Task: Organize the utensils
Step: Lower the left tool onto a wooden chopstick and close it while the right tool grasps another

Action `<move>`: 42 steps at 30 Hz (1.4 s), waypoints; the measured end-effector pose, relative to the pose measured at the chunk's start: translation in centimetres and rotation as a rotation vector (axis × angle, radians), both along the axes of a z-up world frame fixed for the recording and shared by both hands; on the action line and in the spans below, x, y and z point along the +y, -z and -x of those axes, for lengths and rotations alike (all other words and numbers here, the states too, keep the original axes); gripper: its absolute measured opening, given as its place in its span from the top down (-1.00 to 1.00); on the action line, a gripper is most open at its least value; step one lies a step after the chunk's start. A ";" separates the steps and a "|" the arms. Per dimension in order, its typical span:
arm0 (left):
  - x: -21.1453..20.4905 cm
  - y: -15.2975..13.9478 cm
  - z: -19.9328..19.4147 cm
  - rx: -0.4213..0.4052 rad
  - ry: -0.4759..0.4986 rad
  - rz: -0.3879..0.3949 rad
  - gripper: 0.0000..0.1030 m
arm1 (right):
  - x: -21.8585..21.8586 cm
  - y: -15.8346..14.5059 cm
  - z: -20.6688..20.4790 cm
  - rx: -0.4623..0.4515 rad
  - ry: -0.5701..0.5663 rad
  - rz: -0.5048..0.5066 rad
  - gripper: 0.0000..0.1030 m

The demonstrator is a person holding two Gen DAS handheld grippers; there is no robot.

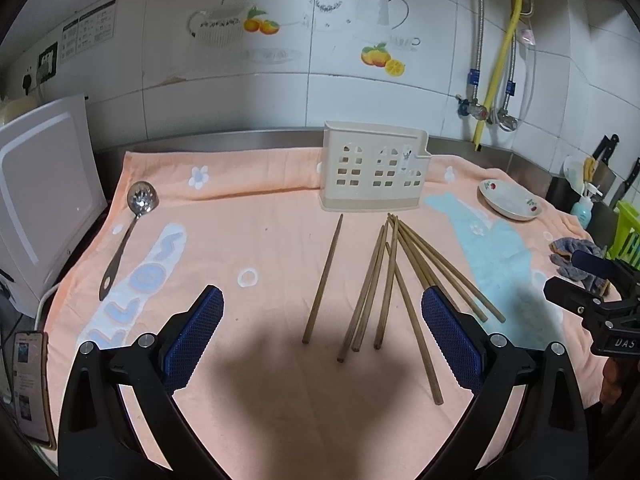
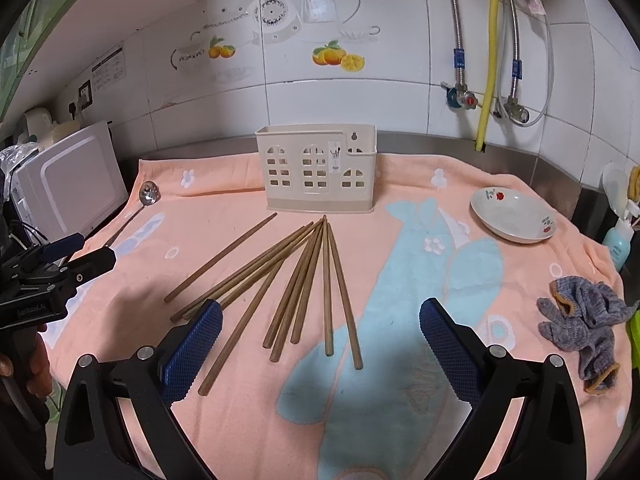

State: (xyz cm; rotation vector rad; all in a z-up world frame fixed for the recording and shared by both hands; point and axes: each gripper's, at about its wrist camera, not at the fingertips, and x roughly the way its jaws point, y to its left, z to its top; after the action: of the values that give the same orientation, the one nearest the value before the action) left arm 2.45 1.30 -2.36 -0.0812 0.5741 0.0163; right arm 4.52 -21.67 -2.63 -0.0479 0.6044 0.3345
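Note:
Several brown wooden chopsticks [image 1: 390,280] [image 2: 298,284] lie fanned out on the peach towel [image 1: 260,216] [image 2: 400,320], tips toward a cream slotted utensil holder [image 1: 374,168] [image 2: 318,170] standing at the back. One chopstick [image 1: 324,278] [image 2: 220,258] lies apart to the left. A slotted metal spoon [image 1: 132,226] [image 2: 146,196] rests at the towel's left edge. My left gripper [image 1: 322,320] hovers open above the near chopstick ends. My right gripper [image 2: 320,328] is open too, over the fan's near ends. Neither holds anything.
A small white dish [image 1: 510,200] [image 2: 512,216] with red motifs sits back right. A grey knitted glove [image 2: 584,320] [image 1: 576,260] lies at the right edge. A white appliance [image 1: 44,200] [image 2: 72,184] stands left, a phone [image 1: 30,384] near the front left corner.

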 end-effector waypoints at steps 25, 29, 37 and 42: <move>2.1 3.6 -4.7 0.119 0.027 0.049 -0.72 | -0.4 4.7 -4.9 0.149 -0.020 0.038 -0.21; 2.1 4.4 -5.8 0.150 0.065 0.061 -0.51 | -0.5 5.6 -5.9 0.175 -0.025 0.042 -0.02; 1.6 5.9 -7.6 0.199 0.141 0.072 -0.01 | -0.6 7.0 -7.3 0.214 -0.041 0.038 0.43; 1.2 7.2 -8.9 0.240 0.178 0.076 0.26 | -0.3 7.6 -8.0 0.229 -0.049 0.049 0.55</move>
State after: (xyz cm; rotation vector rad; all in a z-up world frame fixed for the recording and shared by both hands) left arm 11.33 2.54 -9.56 -0.1030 0.8199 -0.1706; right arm 12.55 -21.93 -10.19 -0.0725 0.8393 0.3753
